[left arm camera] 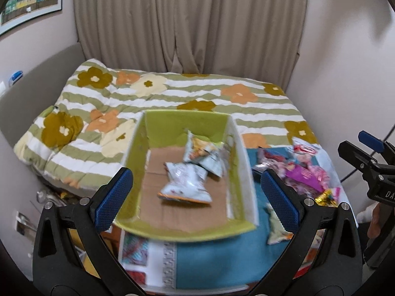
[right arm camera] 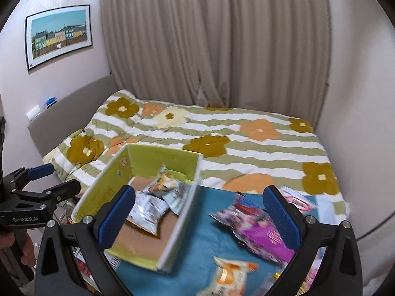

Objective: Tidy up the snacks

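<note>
A green-lined cardboard box (left arm camera: pixel 138 148) (right arm camera: pixel 111 172) sits on a blue mat (left arm camera: pixel 209 259) (right arm camera: pixel 202 241), with several white-and-orange snack packets (left arm camera: pixel 185 182) (right arm camera: pixel 148 207) lying inside. To its right lies a pile of pink and purple snack packs (left arm camera: pixel 306 172) (right arm camera: pixel 261 234), and an orange-white packet (left arm camera: pixel 276 229) (right arm camera: pixel 229 273) rests in front. My left gripper (left arm camera: pixel 197 197) hovers open above the box, holding nothing. Over the mat between box and pile, my right gripper (right arm camera: pixel 200 219) is open and holds nothing too. Each gripper shows at the edge of the other's view.
A bed with a striped flower quilt (left arm camera: pixel 172 93) (right arm camera: pixel 246 133) lies behind the mat, with beige curtains (right arm camera: pixel 209 37) at the back. Walls close in on both sides. Clutter lies low at the left (left arm camera: pixel 56 194). A person's hand (right arm camera: pixel 24 249) holds the left gripper's handle.
</note>
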`<state>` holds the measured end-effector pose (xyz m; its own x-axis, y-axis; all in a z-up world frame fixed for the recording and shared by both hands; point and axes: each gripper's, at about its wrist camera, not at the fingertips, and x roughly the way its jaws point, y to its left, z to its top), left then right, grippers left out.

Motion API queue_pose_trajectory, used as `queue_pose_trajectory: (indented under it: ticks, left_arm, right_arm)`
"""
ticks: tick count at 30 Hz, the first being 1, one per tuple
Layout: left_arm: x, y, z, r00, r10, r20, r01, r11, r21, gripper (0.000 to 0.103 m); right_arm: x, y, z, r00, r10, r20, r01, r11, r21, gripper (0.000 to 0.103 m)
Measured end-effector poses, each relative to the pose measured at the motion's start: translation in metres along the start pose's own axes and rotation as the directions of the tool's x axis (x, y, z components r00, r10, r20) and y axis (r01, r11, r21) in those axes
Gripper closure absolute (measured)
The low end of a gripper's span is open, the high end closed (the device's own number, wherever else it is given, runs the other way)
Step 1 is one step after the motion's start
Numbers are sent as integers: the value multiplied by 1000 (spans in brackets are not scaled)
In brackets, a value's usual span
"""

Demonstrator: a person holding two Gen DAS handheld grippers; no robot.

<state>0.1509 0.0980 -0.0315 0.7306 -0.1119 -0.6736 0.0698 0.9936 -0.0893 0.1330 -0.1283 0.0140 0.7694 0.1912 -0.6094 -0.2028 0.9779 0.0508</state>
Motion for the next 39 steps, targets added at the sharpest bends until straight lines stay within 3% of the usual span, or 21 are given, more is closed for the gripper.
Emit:
queue_pose_trajectory:
  ticks: [10, 17, 25, 39]
  left_arm:
    - [-26, -77, -60, 998, -63, -27, 63, 998, 15, 0]
    - [-9, -119, -92, 991, -95, -91, 98, 995, 28, 0]
    - [37, -156, -108, 973, -132, -188, 150, 985, 85, 0]
    - [155, -200, -141, 916, -162, -367, 238, 956, 174, 1]
  right_arm:
    - [-74, -68, -63, 997, -75, 2, 75, 994, 79, 0]
    - [-92, -101, -111, 996, -83, -39, 87, 988, 129, 0]
    - [-77, -122, -166, 991, -53, -126, 75, 982, 176, 0]
    - [-13, -119, -248, 968, 7, -252, 42, 981, 192, 0]
